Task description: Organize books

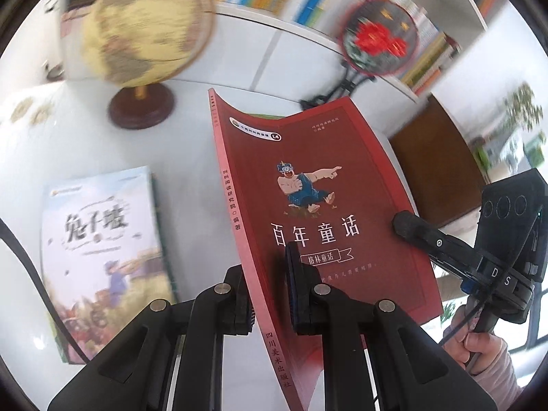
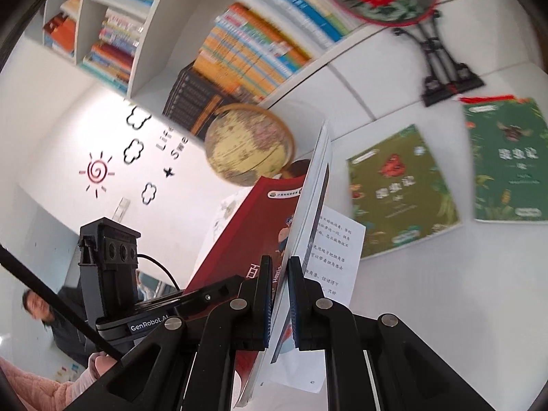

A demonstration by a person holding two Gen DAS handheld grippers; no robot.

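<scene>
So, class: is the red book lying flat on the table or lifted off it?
Lifted. The red book hangs tilted above the white table, with both tongs clamped on it.

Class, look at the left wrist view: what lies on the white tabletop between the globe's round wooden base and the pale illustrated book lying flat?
Nothing: in the left wrist view, bare white tabletop separates the globe's round wooden base from the pale illustrated book.
</scene>
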